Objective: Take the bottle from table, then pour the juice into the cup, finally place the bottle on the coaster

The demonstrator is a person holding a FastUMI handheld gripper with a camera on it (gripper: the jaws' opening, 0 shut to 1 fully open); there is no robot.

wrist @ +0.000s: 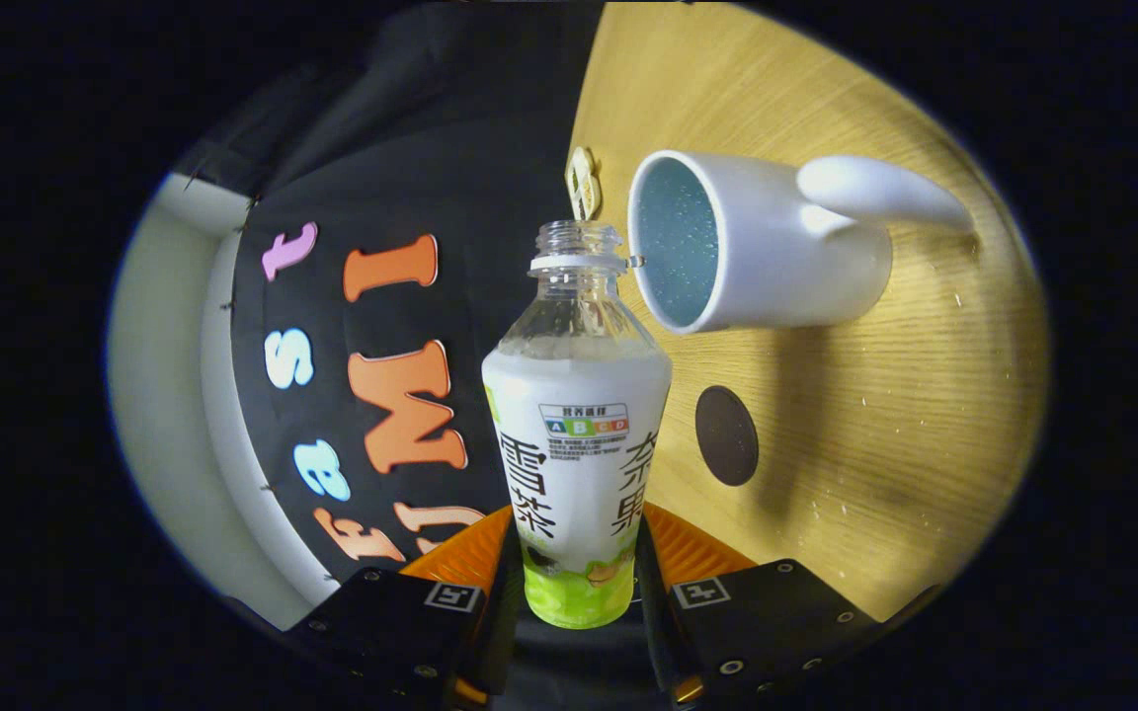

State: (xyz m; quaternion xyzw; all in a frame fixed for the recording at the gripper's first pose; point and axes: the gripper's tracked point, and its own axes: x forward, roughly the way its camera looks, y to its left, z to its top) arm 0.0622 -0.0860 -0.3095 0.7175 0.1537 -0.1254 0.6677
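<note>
Both fingers of my gripper (577,592) press on the lower body of the uncapped bottle (577,434), which I hold clamped between them, its open mouth close beside the rim of the white cup (762,247). I see the view rolled, so the wooden table (885,434) stands like a wall beside the bottle, with the cup's blue inside facing the bottle neck. Nearer my fingers than the cup, a dark round coaster (726,435) lies on the table.

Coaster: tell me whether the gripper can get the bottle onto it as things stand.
Probably yes. The gripper is shut on the bottle, and the dark coaster lies bare on the table, apart from the cup, with nothing between.
</note>
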